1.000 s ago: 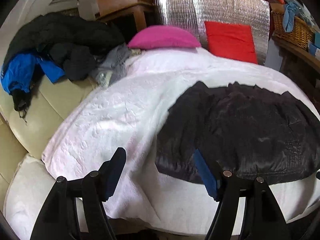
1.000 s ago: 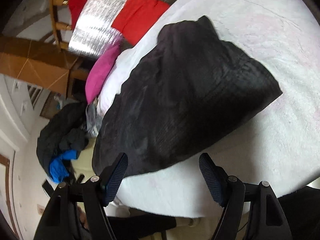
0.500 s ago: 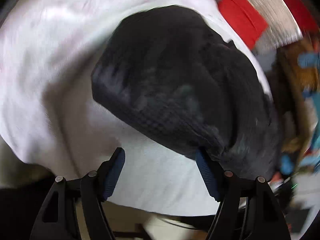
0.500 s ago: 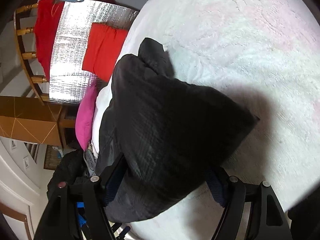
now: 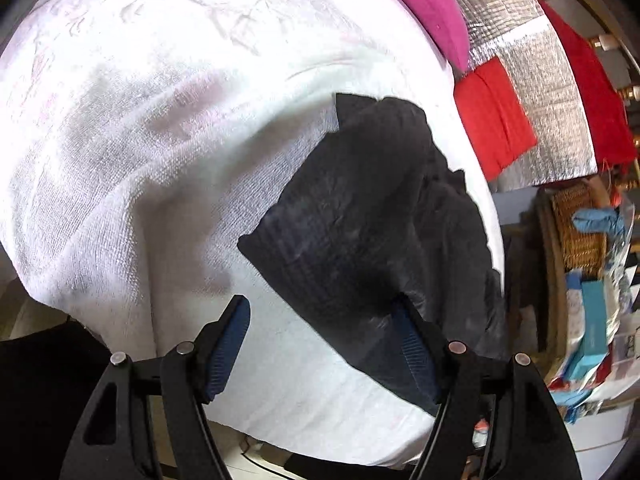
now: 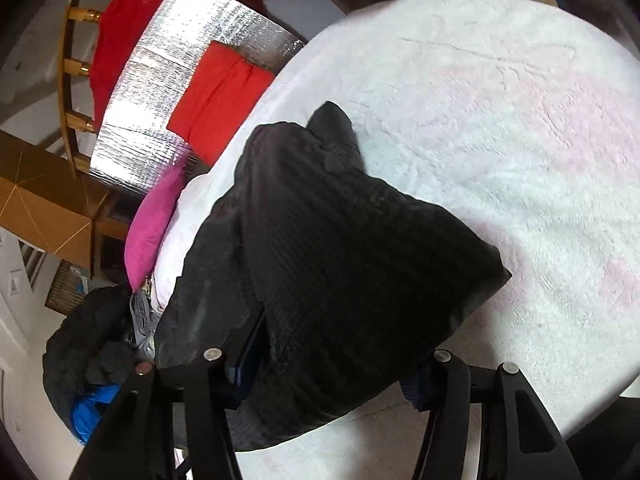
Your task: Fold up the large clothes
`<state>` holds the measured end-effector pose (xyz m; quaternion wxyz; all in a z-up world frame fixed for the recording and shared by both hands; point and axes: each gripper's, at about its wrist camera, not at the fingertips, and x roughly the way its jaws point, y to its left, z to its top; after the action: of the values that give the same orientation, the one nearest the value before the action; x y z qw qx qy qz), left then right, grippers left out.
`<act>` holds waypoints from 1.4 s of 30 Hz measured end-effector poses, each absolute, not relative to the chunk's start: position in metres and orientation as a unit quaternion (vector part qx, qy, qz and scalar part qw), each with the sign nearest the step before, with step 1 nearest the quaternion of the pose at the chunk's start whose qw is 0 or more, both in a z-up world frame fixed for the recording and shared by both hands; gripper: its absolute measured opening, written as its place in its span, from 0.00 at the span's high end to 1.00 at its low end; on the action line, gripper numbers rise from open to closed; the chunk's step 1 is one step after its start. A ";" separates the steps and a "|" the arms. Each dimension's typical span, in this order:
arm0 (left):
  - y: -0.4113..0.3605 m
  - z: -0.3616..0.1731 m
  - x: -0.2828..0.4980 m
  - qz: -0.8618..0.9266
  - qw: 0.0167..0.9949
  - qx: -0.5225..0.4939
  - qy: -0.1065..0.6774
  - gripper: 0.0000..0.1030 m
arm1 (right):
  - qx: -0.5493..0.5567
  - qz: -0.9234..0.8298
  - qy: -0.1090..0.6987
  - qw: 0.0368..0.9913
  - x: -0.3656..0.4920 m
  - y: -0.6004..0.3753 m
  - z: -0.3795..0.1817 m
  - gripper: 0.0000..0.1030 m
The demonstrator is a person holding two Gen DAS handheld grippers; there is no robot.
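Note:
A black quilted garment [image 5: 360, 220] lies folded over on the white blanket [image 5: 160, 140]. My left gripper [image 5: 320, 312] is open above the garment's near edge. Its right finger [image 5: 412, 344] touches the cloth and its left finger hangs over bare blanket. In the right wrist view the garment [image 6: 340, 260] bulges up as a thick fold with one corner pointing right. My right gripper [image 6: 332, 364] is closing on that fold. Cloth fills the gap between the jaws, lies against the left pad [image 6: 248, 352] and hides the right one.
At the blanket's [image 6: 500, 120] far end lie a pink pillow [image 5: 424, 0] and a red cushion [image 5: 492, 116] against a silver foil panel [image 5: 532, 80]. A wicker basket [image 5: 576, 228] and boxes crowd the right. A heap of dark and blue clothes [image 6: 80, 352] lies beyond the bed.
The garment went from lying flat to folded over. My left gripper rolled and dropped toward its near edge. My right gripper moved onto the fold and its jaws narrowed around the cloth.

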<state>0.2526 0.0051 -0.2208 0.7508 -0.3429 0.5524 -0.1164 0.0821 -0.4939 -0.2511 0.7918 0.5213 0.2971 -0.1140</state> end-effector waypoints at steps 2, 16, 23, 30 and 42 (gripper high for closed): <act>0.009 -0.216 0.253 -0.120 0.747 -0.353 0.550 0.26 | 0.516 -0.112 0.296 0.796 0.082 -0.494 -0.249 0.43; 0.008 -0.248 0.271 -0.133 0.699 -0.436 0.551 0.64 | 0.484 -0.115 0.285 0.819 0.085 -0.487 -0.236 0.53; 0.003 -0.209 0.262 -0.151 0.743 -0.403 0.513 0.75 | 0.453 -0.123 0.258 0.845 0.082 -0.482 -0.220 0.59; 0.007 -0.259 0.269 -0.124 0.704 -0.405 0.570 0.46 | 0.469 -0.129 0.311 0.816 0.091 -0.489 -0.241 0.44; 0.030 -0.148 0.199 -0.073 0.839 -0.207 0.498 0.20 | 0.453 -0.130 0.298 0.830 0.032 -0.475 -0.188 0.29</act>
<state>0.1991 0.0304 -0.1482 0.8386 -0.2074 0.4984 -0.0732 0.0320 -0.4749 -0.1883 0.8300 0.4531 0.2980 -0.1304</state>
